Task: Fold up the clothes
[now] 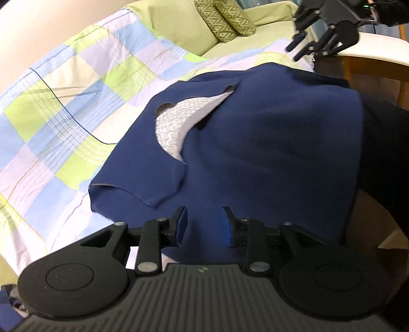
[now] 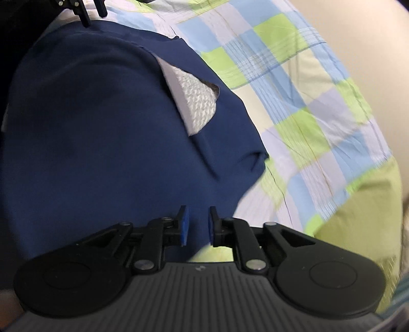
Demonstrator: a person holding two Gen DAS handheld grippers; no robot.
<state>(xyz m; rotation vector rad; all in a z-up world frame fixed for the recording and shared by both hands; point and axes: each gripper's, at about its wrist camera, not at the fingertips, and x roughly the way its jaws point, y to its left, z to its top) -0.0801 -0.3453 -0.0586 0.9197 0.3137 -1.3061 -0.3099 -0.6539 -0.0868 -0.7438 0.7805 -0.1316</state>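
A navy T-shirt (image 1: pixel 255 140) lies spread on the checked bedsheet (image 1: pixel 64 115), its neckline showing a pale grey inner side. My left gripper (image 1: pixel 205 224) hovers at the shirt's near edge with a clear gap between its blue pads; nothing is pinched. At the shirt's far edge, in the top right of this view, is my right gripper (image 1: pixel 299 47). In the right wrist view the T-shirt (image 2: pixel 76 127) fills the left half. My right gripper (image 2: pixel 198 222) stands narrowly open over its edge, pads apart from the cloth. The left gripper (image 2: pixel 94 12) shows at the top.
Green pillows and two patterned bolster cushions (image 1: pixel 225 20) lie at the head of the bed. A wooden piece of furniture (image 1: pixel 370 69) stands beyond the bed's edge. A person's dark clothing (image 1: pixel 383 153) fills the right side. The checked bedsheet (image 2: pixel 306 102) stretches beside the shirt.
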